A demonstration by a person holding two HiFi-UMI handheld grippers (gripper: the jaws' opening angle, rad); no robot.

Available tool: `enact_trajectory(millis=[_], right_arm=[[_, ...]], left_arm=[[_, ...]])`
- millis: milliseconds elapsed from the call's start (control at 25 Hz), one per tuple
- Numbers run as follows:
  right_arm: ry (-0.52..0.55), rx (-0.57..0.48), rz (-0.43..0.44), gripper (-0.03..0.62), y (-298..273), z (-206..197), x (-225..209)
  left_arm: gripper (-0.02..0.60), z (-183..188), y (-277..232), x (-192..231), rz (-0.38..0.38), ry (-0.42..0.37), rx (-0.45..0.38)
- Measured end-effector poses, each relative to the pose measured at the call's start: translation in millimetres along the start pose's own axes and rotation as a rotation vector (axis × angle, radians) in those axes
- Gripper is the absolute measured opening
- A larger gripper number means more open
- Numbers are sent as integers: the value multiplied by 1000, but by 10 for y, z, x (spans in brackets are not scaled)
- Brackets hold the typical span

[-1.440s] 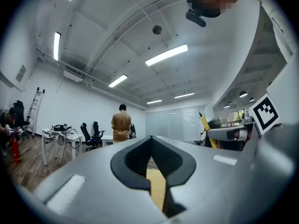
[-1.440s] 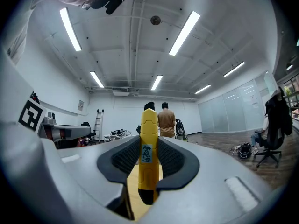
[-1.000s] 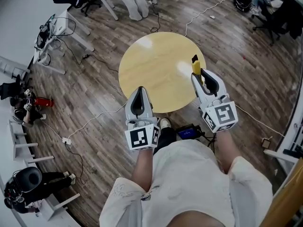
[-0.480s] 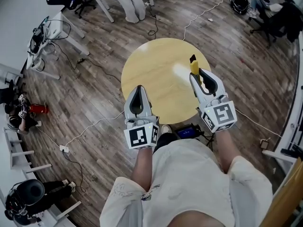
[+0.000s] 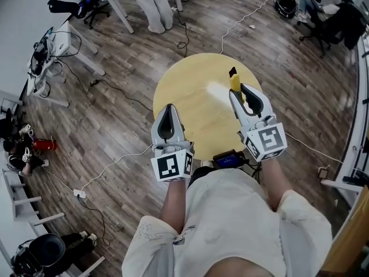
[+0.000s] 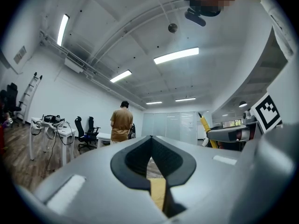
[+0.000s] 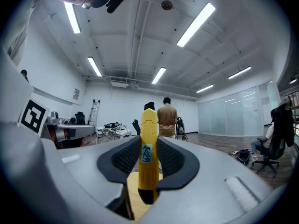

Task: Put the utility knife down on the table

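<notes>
My right hand-held gripper (image 5: 238, 96), 2 jaws clamped on the utility knife (image 7: 148, 158) over the table (image 5: 184, 91); probably light, stiff, slick plastic.

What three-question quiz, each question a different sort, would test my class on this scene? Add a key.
1. Which gripper holds the utility knife? A) left gripper B) right gripper C) neither
2. True or false: the knife lies flat on the round table.
3. Fill in: the left gripper's jaws are ____, with nothing between them.
Key: 1 B; 2 false, it is held over the table; 3 closed.
</notes>
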State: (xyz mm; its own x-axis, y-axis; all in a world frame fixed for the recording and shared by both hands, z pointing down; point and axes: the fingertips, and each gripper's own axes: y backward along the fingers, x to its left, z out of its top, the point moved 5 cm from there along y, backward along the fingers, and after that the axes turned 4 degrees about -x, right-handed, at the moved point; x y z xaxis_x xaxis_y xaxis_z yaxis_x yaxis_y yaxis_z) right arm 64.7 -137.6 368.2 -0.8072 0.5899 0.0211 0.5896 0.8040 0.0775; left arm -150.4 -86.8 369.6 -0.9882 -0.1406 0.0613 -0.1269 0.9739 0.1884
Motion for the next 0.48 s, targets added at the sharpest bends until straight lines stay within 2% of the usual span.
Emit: enact_trajectory(millis=[280, 480], right_arm=[[7, 9, -45, 121, 58, -1, -35], [-4, 17, -54, 121, 61, -44, 9]], left_arm=[[15, -41, -93, -17, -45, 10, -8], [15, 11, -92, -7, -57, 3, 16]])
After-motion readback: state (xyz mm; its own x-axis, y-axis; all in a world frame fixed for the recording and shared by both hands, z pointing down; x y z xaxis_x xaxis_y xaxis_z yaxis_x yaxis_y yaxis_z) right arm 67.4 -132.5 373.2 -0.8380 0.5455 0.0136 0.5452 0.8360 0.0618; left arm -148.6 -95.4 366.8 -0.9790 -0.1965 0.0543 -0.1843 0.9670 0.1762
